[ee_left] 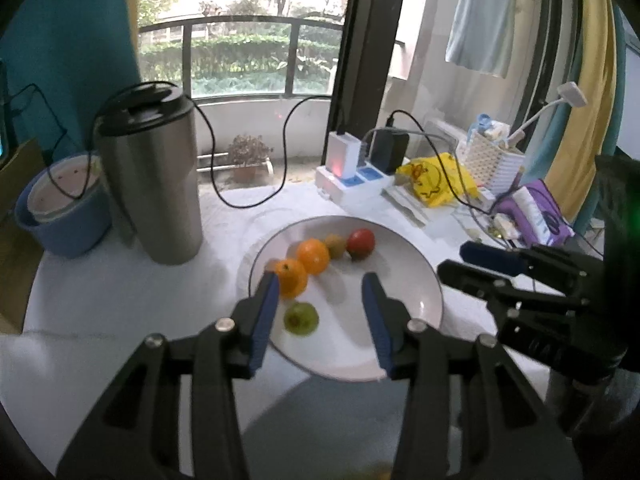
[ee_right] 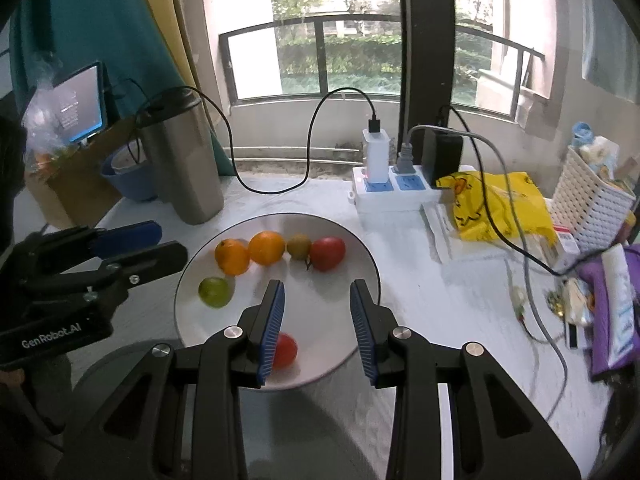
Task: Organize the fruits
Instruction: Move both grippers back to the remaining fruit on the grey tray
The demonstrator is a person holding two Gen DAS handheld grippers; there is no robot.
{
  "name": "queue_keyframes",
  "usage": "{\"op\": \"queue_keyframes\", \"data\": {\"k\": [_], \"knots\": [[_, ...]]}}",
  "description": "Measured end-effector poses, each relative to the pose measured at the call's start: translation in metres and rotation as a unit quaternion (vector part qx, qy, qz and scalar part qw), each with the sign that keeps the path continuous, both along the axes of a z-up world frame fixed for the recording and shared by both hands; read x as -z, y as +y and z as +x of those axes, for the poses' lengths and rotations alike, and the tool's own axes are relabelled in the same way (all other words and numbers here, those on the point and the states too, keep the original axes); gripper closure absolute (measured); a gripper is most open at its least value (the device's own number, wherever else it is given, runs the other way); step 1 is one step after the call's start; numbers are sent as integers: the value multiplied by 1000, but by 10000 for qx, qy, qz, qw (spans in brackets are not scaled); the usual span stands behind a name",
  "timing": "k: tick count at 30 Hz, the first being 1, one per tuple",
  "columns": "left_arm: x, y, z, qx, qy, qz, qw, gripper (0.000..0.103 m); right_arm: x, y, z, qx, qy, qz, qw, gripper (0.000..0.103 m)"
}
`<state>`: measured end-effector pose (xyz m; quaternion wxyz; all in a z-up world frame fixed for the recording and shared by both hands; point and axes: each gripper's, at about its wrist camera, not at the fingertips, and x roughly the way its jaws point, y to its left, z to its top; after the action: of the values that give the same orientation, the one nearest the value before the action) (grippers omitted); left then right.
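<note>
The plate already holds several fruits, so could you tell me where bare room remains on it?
On the plate, the right half is bare, below the red fruit. The back row and the green fruit crowd the left.

Two handheld grippers, both w/ jaws spread wide, nothing between them. Left gripper points toward 12 o'clock; right gripper sits at its 3 o'clock, angled inward.
</note>
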<state>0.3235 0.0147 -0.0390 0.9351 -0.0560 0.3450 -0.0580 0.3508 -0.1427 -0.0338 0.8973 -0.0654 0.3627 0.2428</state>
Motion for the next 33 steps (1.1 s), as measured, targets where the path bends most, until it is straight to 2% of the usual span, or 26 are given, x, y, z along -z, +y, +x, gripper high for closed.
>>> {"op": "queue_keyframes", "data": {"k": [17,22,29,33], "knots": [[0,-3,-67,-60,-14,-191,9998,58,-9,-24,-66,66,-67,30,10000,67],[12,-4,-84,-128,64,-290,9995,58,-2,-27,-79,61,30,91,9999,67],[39,-6,-102,-191,374,-353,9985,58,16,-32,-95,12,245,158,9996,67],[46,-6,-109,-226,460,-431,9978,58,29,-38,-109,8,295,-26,9996,67]]}}
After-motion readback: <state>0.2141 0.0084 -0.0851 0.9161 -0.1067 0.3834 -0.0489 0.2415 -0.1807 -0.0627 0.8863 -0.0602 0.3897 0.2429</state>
